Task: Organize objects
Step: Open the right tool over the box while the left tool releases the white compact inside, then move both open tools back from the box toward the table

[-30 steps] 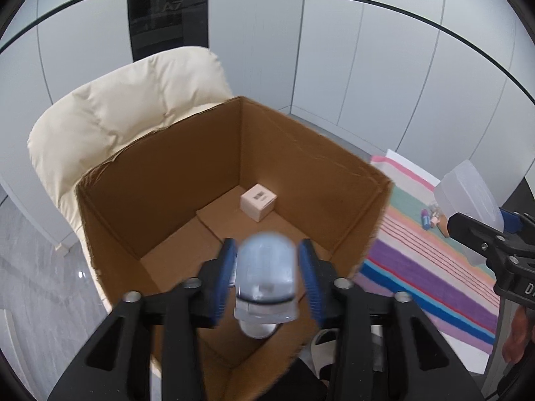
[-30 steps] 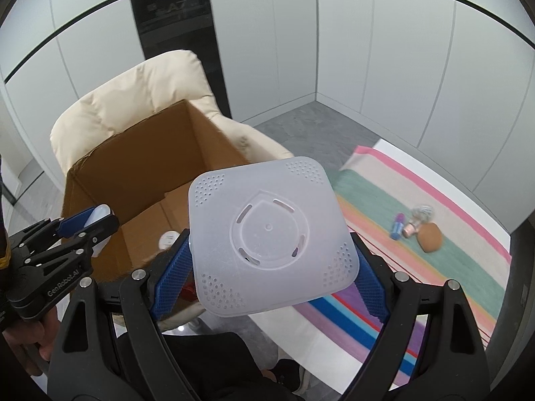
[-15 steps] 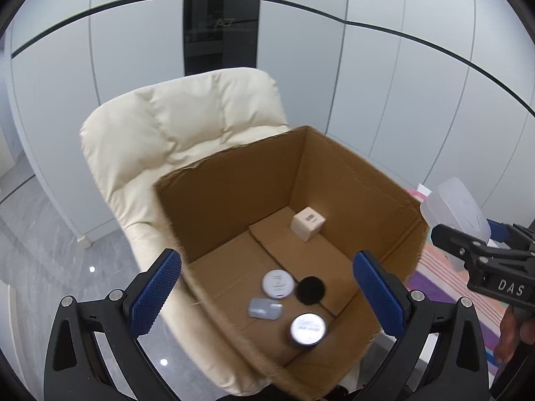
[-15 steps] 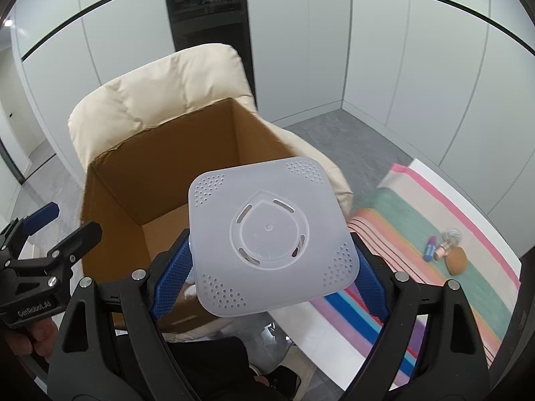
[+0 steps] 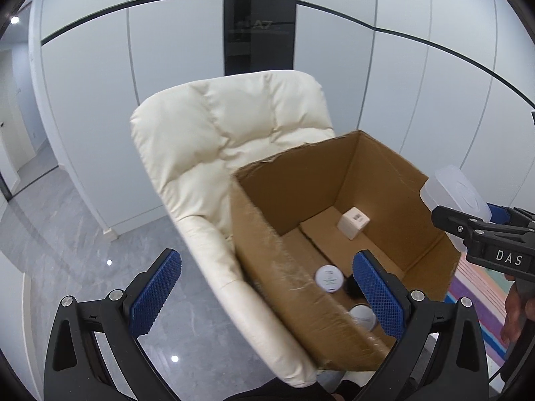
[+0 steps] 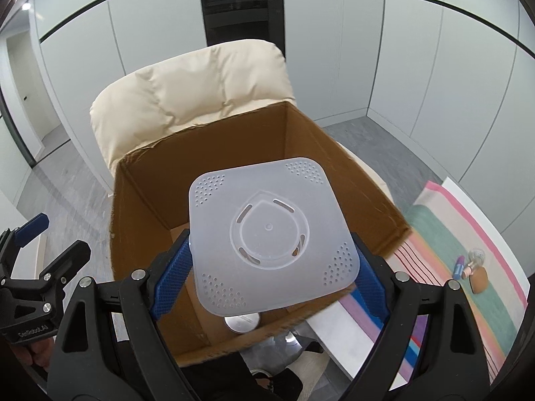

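Translucent plastic lid (image 6: 272, 235) gripped in right claw (image 6: 267, 275) above cardboard box (image 6: 143, 183), left claw (image 5: 265, 292) wide, empty

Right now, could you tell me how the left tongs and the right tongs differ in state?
The left tongs stand wide open and empty; the right tongs are shut on a translucent square lid. The left sits beside the cardboard box; the right hangs over it. Both have blue pads.

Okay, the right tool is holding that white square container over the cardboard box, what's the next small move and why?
Probably lower the right tool a little into the cardboard box and let go. The white square container already hangs above the opening, clamped between both blue pads, and the left tool stands open with nothing in it, off to the box's side and out of the way.
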A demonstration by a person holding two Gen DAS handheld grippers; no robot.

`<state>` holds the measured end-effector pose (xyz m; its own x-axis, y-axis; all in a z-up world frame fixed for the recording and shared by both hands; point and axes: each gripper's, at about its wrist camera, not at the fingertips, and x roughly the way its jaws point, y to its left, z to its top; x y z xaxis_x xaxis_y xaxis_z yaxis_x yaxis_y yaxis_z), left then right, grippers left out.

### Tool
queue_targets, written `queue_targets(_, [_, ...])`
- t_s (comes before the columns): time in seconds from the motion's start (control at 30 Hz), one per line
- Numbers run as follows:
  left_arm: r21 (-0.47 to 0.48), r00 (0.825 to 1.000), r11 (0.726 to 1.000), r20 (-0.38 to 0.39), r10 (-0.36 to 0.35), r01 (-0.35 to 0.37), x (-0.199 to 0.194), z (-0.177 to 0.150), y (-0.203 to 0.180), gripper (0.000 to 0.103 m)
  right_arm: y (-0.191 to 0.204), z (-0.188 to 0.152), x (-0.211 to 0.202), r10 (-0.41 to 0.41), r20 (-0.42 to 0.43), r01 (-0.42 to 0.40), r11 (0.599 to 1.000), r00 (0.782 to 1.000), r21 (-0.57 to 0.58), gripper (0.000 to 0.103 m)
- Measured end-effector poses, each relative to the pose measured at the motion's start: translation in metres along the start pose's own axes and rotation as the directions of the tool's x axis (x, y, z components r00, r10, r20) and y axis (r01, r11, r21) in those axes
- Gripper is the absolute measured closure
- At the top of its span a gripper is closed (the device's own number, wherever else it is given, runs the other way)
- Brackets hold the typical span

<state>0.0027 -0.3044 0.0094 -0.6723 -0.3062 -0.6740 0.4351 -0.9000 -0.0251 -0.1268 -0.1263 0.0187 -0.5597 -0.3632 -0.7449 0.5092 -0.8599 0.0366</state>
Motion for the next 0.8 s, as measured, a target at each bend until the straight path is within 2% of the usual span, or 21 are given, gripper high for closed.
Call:
queue_targets(0.17, [-0.024, 1.000, 1.000, 0.000, 0.015, -0.015, -0.001, 0.000, 0.013, 0.000, 0.014, 0.003, 0.004, -0.009, -0.004, 0.009, 1.000, 1.000, -0.022, 0.012])
queue_targets(0.27, [-0.028, 1.000, 0.999, -0.001, 0.018, -0.018, 0.000, 0.000, 0.014, 0.000, 0.019, 0.003, 0.003, -0.038, 0.011, 0.039, 0.998, 0.999, -0.040, 0.000])
queue_targets(0.47, [-0.026, 1.000, 1.000, -0.001, 0.014, -0.014, 0.002, 0.002, 0.007, 0.000, 0.016, 0.004, 0.001, -0.078, 0.024, 0.079, 0.996, 0.997, -0.046, 0.000])
queue_targets(0.8, [0.003, 1.000, 1.000, 0.001, -0.015, 0.015, 0.008, 0.008, -0.025, 0.000, -0.021, -0.001, -0.010, -0.103, 0.033, 0.102, 0.995, 0.994, 0.006, 0.000])
